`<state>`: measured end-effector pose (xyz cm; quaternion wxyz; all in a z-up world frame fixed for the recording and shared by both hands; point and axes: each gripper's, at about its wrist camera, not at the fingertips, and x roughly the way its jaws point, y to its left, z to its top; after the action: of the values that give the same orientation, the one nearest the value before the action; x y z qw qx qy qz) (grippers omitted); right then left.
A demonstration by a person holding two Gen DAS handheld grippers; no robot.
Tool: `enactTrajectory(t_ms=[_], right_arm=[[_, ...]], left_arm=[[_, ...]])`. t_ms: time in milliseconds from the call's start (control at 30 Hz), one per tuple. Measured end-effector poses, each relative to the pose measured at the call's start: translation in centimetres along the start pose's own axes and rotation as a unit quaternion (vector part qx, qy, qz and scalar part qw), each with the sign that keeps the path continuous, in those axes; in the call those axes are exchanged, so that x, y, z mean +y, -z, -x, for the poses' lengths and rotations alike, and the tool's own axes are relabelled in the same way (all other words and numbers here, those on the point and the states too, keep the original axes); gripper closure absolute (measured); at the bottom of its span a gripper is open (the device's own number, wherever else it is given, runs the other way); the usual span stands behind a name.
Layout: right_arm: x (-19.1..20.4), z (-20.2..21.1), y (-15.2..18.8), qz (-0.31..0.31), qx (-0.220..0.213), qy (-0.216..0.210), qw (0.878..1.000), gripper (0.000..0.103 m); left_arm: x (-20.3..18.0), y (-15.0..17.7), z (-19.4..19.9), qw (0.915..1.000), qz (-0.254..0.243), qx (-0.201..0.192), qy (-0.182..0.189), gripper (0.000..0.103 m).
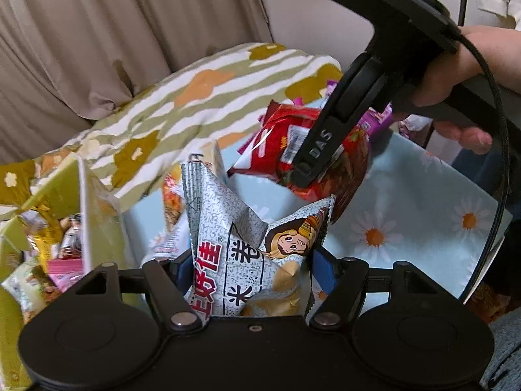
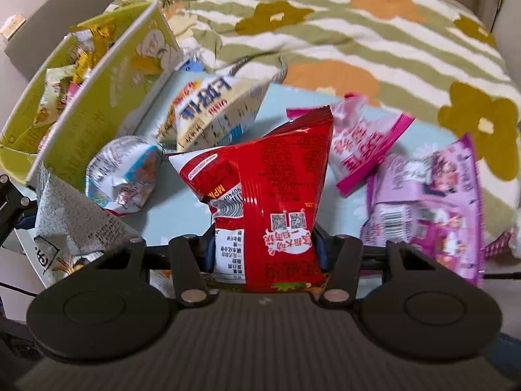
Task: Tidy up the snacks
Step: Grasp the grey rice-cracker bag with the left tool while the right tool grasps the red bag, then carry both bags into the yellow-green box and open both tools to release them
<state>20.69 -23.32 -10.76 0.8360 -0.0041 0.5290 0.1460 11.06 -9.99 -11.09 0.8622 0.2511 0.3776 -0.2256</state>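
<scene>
My left gripper (image 1: 247, 270) is shut on a silver-grey snack bag (image 1: 234, 244) with red characters and a cartoon face, held above the blue daisy cloth (image 1: 407, 208). My right gripper (image 2: 265, 247) is shut on a red snack bag (image 2: 276, 192); it also shows in the left wrist view (image 1: 312, 153), with the red bag (image 1: 276, 137) in it. A yellow-green box (image 2: 107, 97) with several snacks inside stands at the left, and shows in the left wrist view (image 1: 65, 189). The silver bag's corner shows at the lower left of the right wrist view (image 2: 75, 224).
On the blue cloth (image 2: 182, 215) lie a cream bag with blue characters (image 2: 215, 110), a small crumpled bag (image 2: 123, 172), a pink bag (image 2: 364, 140) and a purple bag (image 2: 429, 208). A green-striped flowered quilt (image 2: 358, 32) lies behind. Beige curtains (image 1: 97, 32) hang beyond.
</scene>
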Motion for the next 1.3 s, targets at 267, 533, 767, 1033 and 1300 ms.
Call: enactTrajectory(t_ms=[267,533,767,1033,1300], right_arm=[[1.5,3.6,-1.5,0.025,-0.03,-0.008,0.999,0.035],[6.4,6.6,-3.6,0.058,-0.07,-0.032,0.995,0.035],[12.9,7.5,-5.4,0.064,-0.098,-0.039,0.992,0.035],[21.2,6.2,-7.6,0.028,-0.118,-0.053,0.991,0.035],[26.1,3.1,-8.9,-0.035,-0.119,-0.048,0.991,0.035]], left_arm=[[2.1,0.8,4.2,0.998,0.04,-0.016,-0.046,0.029],[7.2,2.7,7.7,0.9909,0.078,-0.034,-0.104,0.029],[13.2,5.0,10.1,0.9849,0.091,-0.057,-0.136,0.029],[21.7,6.9,10.1,0.979,0.132,-0.064,-0.141,0.028],[28.1,8.3,6.5,0.9776,0.186,-0.056,-0.082,0.028]])
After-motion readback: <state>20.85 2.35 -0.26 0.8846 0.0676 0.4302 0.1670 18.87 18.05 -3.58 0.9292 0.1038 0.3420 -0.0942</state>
